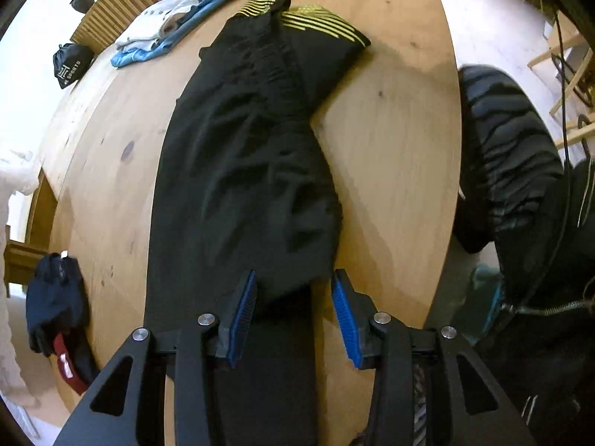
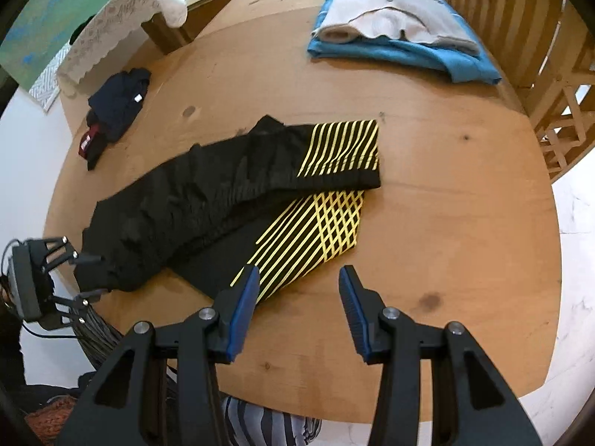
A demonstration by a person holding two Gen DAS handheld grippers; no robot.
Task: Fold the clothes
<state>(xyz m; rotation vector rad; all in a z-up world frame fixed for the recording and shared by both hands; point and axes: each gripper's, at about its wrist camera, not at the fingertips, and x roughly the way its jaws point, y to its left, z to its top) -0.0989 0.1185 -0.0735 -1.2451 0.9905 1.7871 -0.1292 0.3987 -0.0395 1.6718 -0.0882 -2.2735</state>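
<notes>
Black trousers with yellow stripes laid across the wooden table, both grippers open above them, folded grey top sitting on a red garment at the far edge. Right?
One thing is off: the folded grey top sits on a blue garment, not a red one, as the right wrist view shows. The rest holds: black trousers with yellow stripes lie across the wooden table, with the left gripper and right gripper open above them.

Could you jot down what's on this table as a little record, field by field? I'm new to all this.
surface: round wooden table
main garment: black trousers with yellow stripes, lying partly folded, striped ends overlapping
folded pile: pale garment on a blue one, at the far edge
loose item: dark navy clothing, crumpled near the rim
left claw: open, over the trousers' plain end
right claw: open, one finger beside the striped end, nothing gripped
</notes>
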